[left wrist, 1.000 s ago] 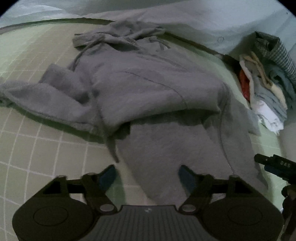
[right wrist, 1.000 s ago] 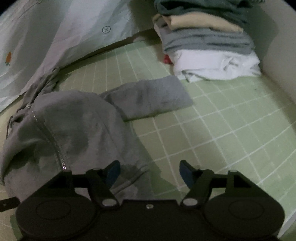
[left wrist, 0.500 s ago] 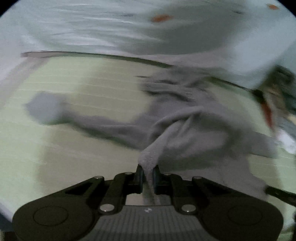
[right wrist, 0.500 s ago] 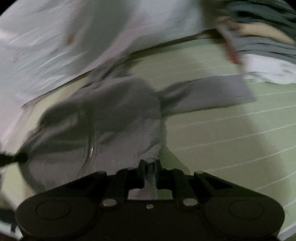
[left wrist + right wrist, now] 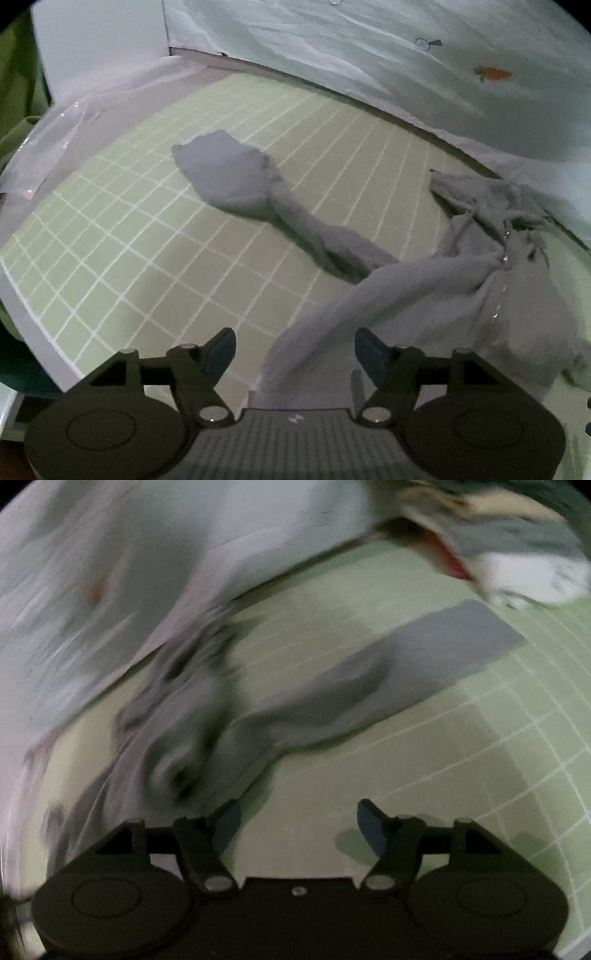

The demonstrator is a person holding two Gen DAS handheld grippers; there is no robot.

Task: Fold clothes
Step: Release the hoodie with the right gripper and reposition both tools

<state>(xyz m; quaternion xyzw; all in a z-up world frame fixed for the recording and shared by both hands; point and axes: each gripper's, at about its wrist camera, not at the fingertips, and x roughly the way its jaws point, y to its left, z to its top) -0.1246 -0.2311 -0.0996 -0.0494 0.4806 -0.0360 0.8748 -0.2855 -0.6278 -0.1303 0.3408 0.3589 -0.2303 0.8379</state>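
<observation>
A grey zip hoodie (image 5: 480, 266) lies crumpled on the green grid mat (image 5: 129, 240). One sleeve (image 5: 258, 195) stretches out to the left in the left wrist view. A fold of the hoodie's hem runs down between the fingers of my left gripper (image 5: 294, 350), which stands open. In the blurred right wrist view the hoodie (image 5: 192, 731) lies bunched at left, its other sleeve (image 5: 424, 657) flat toward the upper right. My right gripper (image 5: 299, 823) is open over bare mat, just right of the cloth.
A pale printed sheet (image 5: 369, 48) borders the mat at the back. A stack of folded clothes (image 5: 517, 554) sits at the far right of the mat. Clear plastic (image 5: 66, 122) and the mat's edge lie at the left.
Both grippers, shut on the hoodie's hem half a second ago, have opened and let it go. The hoodie now lies spread further left, and both views have swung left.
</observation>
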